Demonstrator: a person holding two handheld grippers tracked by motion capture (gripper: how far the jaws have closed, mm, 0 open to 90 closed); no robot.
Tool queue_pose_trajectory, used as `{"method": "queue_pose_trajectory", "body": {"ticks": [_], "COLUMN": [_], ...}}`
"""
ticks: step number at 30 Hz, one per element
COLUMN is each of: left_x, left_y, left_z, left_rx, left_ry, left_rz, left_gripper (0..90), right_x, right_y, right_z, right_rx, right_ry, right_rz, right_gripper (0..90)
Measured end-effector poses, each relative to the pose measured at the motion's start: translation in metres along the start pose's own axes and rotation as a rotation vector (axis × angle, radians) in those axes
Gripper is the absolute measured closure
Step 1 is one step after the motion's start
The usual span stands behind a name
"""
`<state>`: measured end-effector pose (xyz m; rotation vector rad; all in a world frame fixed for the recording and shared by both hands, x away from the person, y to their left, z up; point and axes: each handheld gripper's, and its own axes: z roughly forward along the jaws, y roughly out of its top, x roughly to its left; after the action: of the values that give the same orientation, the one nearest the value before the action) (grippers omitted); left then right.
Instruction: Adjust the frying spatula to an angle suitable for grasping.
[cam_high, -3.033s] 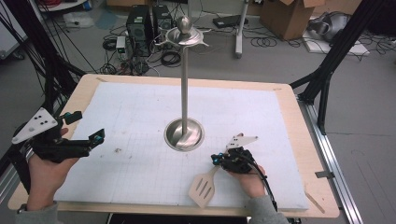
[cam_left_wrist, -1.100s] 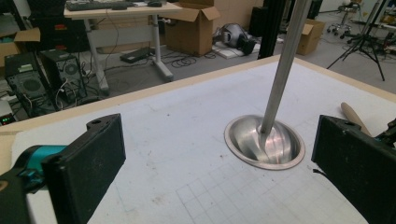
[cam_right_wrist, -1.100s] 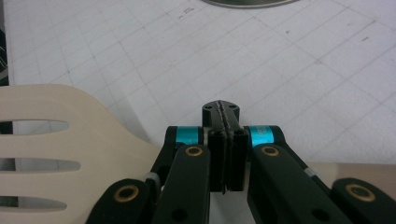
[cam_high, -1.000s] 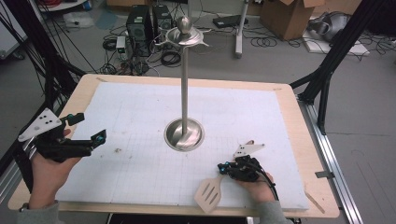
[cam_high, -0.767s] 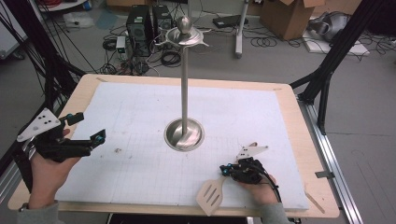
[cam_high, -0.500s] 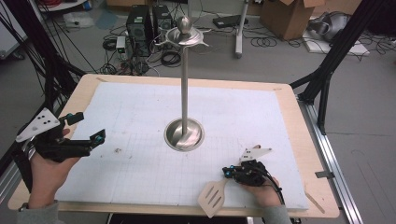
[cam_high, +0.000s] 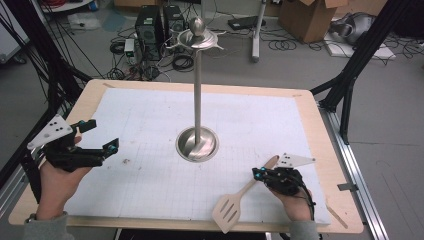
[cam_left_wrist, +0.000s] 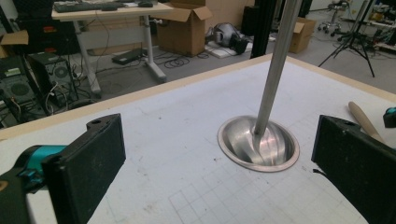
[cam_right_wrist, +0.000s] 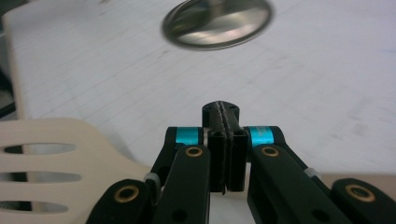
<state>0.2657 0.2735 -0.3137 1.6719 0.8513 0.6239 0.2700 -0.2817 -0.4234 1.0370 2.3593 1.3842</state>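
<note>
A tall metal stand (cam_high: 198, 90) rises from its round base (cam_high: 197, 144) at the table's middle. A wooden slotted spatula (cam_high: 227, 212) lies at the near right, blade toward the front edge. My right gripper (cam_high: 256, 173) is shut, its jaws pressed together with nothing between them, and it lies across the spatula's handle. In the right gripper view the shut tips (cam_right_wrist: 223, 112) point at the base (cam_right_wrist: 217, 21), with the blade (cam_right_wrist: 56, 154) low on the left. My left gripper (cam_high: 104, 134) stands open at the table's left, and its view frames the base (cam_left_wrist: 259, 144) far ahead.
A white gridded mat (cam_high: 150, 120) covers the wooden table (cam_high: 310, 107). The stand's hooked top (cam_high: 197, 37) reaches high above the table. Cardboard boxes, cables and a computer sit on the floor beyond the far edge.
My right gripper has drawn back toward the right and the near edge, and the spatula has shifted a little with it. The left gripper has barely moved.
</note>
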Motion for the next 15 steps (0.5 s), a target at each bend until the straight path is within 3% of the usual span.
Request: {"method": "queue_pose_trajectory", "body": {"ticks": [4, 10, 15], "left_x": [-0.002, -0.002, -0.003], "left_y": [0.000, 0.000, -0.001], "left_z": [0.004, 0.005, 0.008], "left_rx": [0.004, 0.008, 0.016], "left_ry": [-0.007, -0.009, -0.015], "left_rz": [0.002, -0.002, 0.002], "left_gripper": [3.3, 3.3, 3.3], "right_x": [-0.013, -0.031, -0.038], "right_y": [-0.011, -0.025, -0.031], "right_z": [-0.012, -0.031, -0.029], "right_rx": [0.022, 0.013, 0.047], "right_ry": [-0.066, -0.117, -0.148], "right_rz": [0.026, 0.090, 0.106], "right_gripper": [90.0, 90.0, 90.0]}}
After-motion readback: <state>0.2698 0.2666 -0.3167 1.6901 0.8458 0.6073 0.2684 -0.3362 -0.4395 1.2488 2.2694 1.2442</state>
